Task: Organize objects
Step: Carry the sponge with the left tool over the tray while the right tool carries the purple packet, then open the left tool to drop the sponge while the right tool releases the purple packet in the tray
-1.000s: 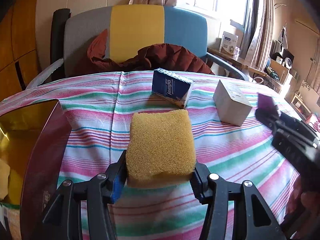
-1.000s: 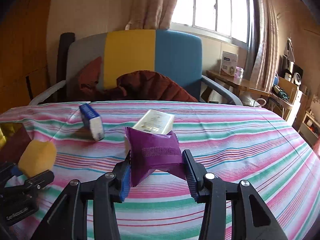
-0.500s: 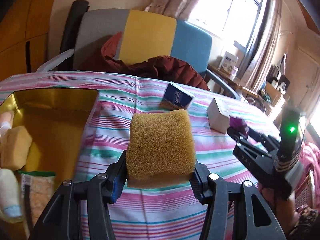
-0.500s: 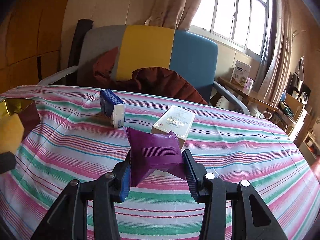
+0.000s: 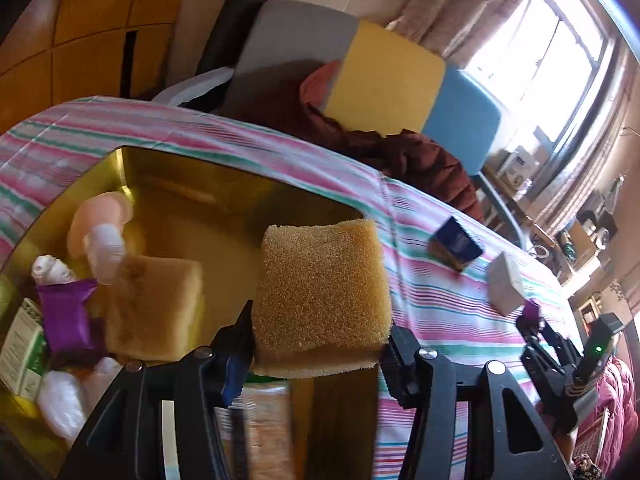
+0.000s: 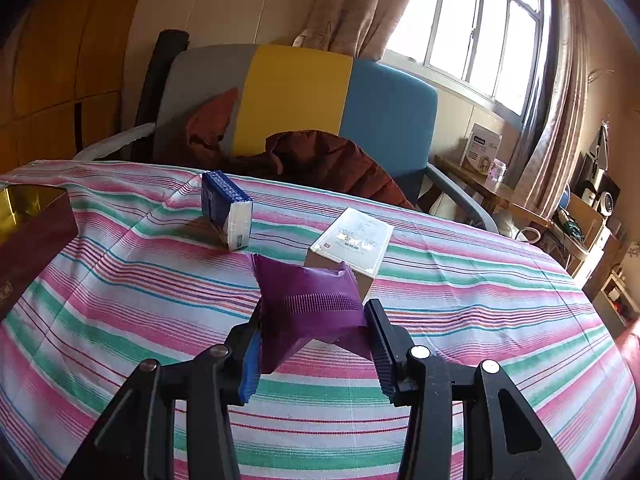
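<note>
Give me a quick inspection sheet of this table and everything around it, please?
Surface: striped tablecloth, pink, green and white.
Job's things: gold-lined box already holds a sponge, purple packet, bottles and cartons; blue box and white box lie out on the cloth.
Clutter: nothing seen.
Grippers: left tool is shut on a yellow sponge over the gold-lined box; right tool is shut on a purple packet above the cloth.
Cables: nothing seen.
Surroundings: grey, yellow and blue chair with a brown jacket, curtained window, crowded shelves at the right.
</note>
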### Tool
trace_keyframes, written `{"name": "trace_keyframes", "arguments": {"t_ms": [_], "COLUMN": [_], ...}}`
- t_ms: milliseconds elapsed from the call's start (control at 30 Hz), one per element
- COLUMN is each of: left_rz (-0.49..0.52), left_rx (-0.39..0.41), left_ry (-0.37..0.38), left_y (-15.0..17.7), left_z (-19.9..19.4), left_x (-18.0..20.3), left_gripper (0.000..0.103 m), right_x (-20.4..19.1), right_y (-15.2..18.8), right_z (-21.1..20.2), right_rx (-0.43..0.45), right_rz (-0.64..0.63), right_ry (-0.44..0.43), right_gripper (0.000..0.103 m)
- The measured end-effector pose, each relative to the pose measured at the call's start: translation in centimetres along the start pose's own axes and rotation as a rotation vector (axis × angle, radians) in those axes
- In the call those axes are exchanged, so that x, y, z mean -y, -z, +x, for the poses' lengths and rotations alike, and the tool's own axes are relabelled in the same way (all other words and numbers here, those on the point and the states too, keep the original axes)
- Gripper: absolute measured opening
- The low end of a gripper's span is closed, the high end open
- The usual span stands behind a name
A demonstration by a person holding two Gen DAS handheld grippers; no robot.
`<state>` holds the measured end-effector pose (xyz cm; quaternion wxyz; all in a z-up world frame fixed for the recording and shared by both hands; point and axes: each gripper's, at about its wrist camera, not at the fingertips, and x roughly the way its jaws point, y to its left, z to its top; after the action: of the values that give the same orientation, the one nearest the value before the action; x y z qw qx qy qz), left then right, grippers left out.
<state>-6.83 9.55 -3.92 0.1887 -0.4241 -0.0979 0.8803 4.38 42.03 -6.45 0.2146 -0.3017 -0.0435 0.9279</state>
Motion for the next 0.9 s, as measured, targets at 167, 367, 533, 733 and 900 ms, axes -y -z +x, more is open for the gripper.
{"name": "trace_keyframes", "arguments": {"t_ms": [167,367,533,733,900], "left_rz": [-0.025,-0.049,-0.089,-0.095,-0.048], "left_rx": [-0.103,-0.121,-0.107,-0.075,-0.078], "left_ry": [-0.042,-0.111,-0.076,-0.020,-0.047], "left_y": [-0.3,0.2,0.9,2.1,2.9], "left_z": [1.9,2.0,1.1,-0.2,-0.7], "left_x": [-2.3,-3.3,-3.9,-4.1,-3.6], "left_gripper": [0.055,0.061,0.069,0.071,0.068], "right_x": [0.1,-0.1,-0.2,-0.4,-0.8], "right_y": [0.0,0.1,0.1,0.1,0.1], "right_z": [0.1,0.2,0.1,0.1,0.1], "right_rx": [-0.005,-0.007,-0.007,-0.005,-0.005], "right_rz": [0.004,-0.005,-0.009,-0.017,-0.041], "right_ry": [0.001,0.004,0.004,0.007,-0.003], "right_gripper": [0.047,0.047,0.047,0.047,0.047]}}
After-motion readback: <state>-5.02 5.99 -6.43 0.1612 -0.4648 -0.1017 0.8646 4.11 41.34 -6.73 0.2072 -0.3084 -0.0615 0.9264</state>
